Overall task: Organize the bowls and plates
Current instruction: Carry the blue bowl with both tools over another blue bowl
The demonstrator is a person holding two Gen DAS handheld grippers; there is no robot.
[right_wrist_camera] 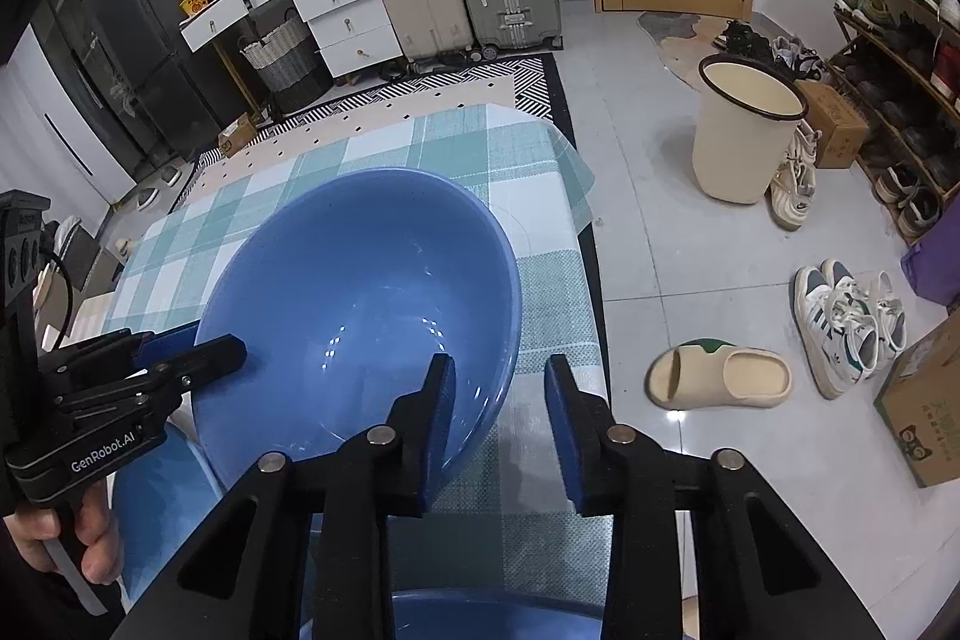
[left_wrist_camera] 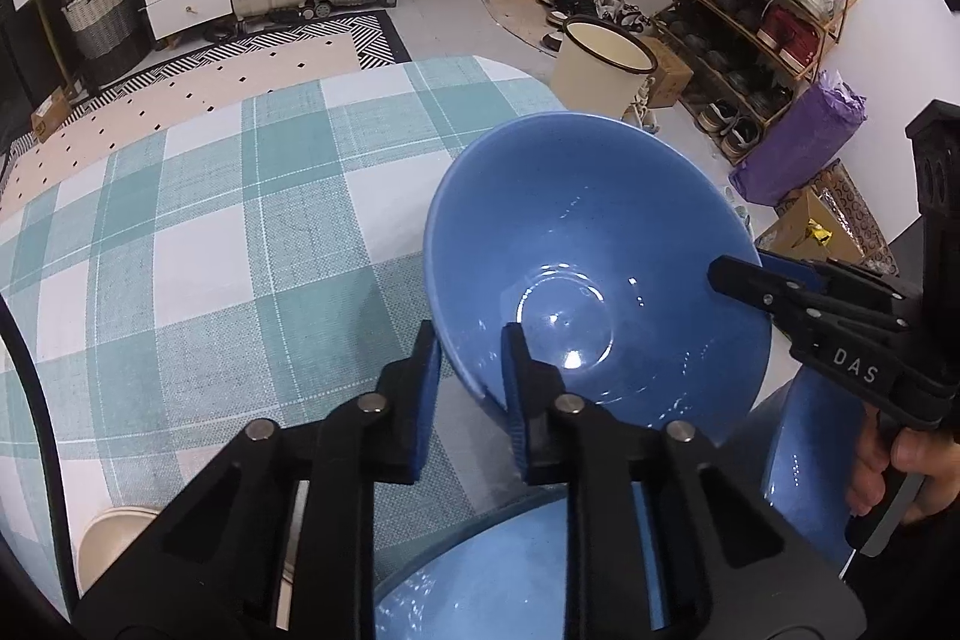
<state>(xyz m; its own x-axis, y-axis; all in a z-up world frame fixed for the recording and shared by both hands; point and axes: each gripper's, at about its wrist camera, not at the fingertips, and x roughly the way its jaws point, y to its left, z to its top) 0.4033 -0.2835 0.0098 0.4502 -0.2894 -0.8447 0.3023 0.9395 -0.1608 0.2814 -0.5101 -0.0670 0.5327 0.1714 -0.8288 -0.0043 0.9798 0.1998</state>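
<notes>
bowl (left_wrist_camera: 594, 274): over the table (left_wrist_camera: 210, 220), tilted | left gripper (left_wrist_camera: 468, 370): clamped on near rim | right gripper (right_wrist_camera: 498, 400): straddles opposite rim, grip unclear | handling: likely glazed, slick, brittle, weighty; take it by the rim, both sides

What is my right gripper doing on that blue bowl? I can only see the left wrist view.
Observer: In the right wrist view, the right gripper straddles the blue bowl's rim, one finger inside, one outside.
Operator: Is it pinching?
Observer: It seems not. The tablecloth shows between the bowl's wall and the outer finger.
Operator: Anything on the floor on that side?
Observer: A cream slipper and white sneakers lie beside the table.
</notes>
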